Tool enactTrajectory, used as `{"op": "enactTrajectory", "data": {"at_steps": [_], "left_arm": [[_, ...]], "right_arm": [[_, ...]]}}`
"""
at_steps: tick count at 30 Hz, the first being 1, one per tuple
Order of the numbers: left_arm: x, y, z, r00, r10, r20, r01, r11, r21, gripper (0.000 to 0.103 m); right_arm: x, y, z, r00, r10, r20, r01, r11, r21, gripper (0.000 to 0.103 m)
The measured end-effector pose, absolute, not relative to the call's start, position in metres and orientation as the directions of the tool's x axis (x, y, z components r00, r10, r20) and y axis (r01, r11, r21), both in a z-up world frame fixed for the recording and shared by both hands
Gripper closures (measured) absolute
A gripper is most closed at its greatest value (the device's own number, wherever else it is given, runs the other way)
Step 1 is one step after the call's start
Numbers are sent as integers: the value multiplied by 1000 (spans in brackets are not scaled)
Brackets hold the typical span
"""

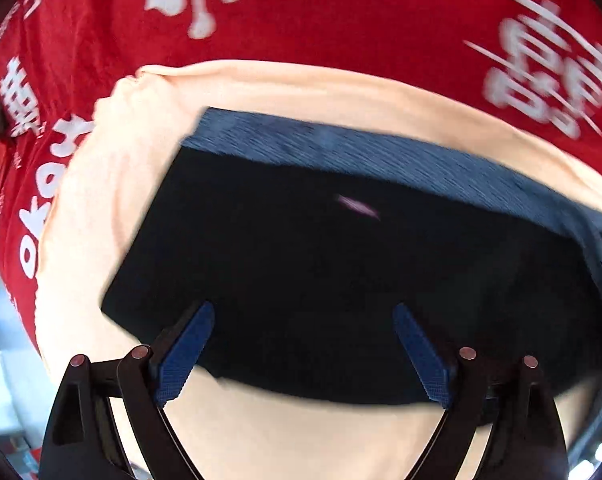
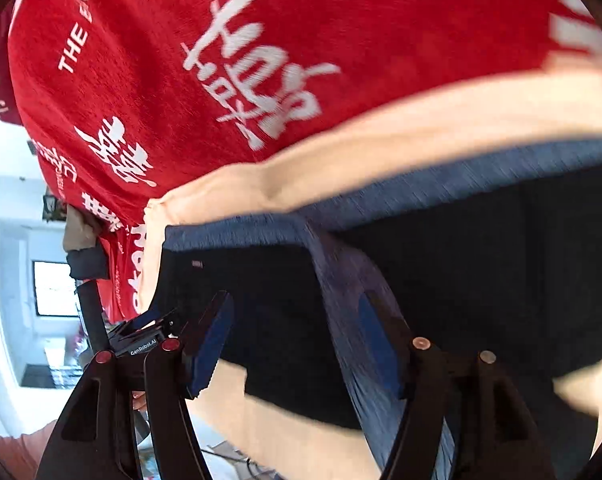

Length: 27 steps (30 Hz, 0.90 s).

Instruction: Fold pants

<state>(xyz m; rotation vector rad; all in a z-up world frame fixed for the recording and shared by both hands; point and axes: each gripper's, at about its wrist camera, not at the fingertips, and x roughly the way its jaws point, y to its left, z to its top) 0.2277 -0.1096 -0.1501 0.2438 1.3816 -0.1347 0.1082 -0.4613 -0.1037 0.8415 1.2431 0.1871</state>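
Left hand-held gripper point(image 1: 303, 344) spread wide, gripping nothing, right over the dark pants point(image 1: 321, 272). Right hand-held gripper point(image 2: 301, 340) gaping too, straddling a blue fold. Pants lying on peach cloth point(image 1: 101, 240) over red printed cover point(image 1: 341, 20).

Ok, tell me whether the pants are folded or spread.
Folded: the pants form a compact dark block with a straight left edge on the peach cloth. How many layers, cannot tell.

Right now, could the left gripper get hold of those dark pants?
Probably yes: the left gripper is open, its fingers spread just over the pants, with nothing between them.
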Motion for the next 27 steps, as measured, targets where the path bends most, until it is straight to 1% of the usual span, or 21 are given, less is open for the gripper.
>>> {"op": "enactTrajectory", "data": {"at_steps": [5, 12, 15, 17, 19, 23, 25, 27], "left_arm": [[168, -169, -145, 130, -29, -991, 382, 924, 23, 11], [94, -260, -146, 28, -205, -978, 576, 803, -152, 11], [75, -290, -149, -34, -274, -961, 603, 762, -238, 11], [58, -312, -149, -69, -324, -944, 605, 739, -298, 11], [51, -320, -158, -98, -330, -939, 603, 731, -320, 11], [40, -340, -171, -148, -322, -935, 603, 720, -343, 11], [34, -349, -173, -150, -315, -937, 612, 715, -338, 11], [31, -357, -177, -161, -311, -937, 612, 713, -342, 11]], "right_arm": [[18, -477, -103, 368, 518, -773, 445, 632, 635, 34], [-141, -500, -108, 401, 390, -829, 642, 526, 558, 34], [-198, -499, -114, 401, 344, -849, 700, 483, 526, 34], [-224, -498, -119, 385, 303, -872, 723, 488, 489, 34], [-244, -499, -130, 365, 291, -884, 744, 481, 465, 34], [-261, -503, -151, 369, 324, -871, 754, 443, 485, 34], [-263, -508, -159, 416, 350, -839, 738, 409, 536, 38], [-262, -513, -163, 458, 374, -807, 717, 382, 584, 47]]}}
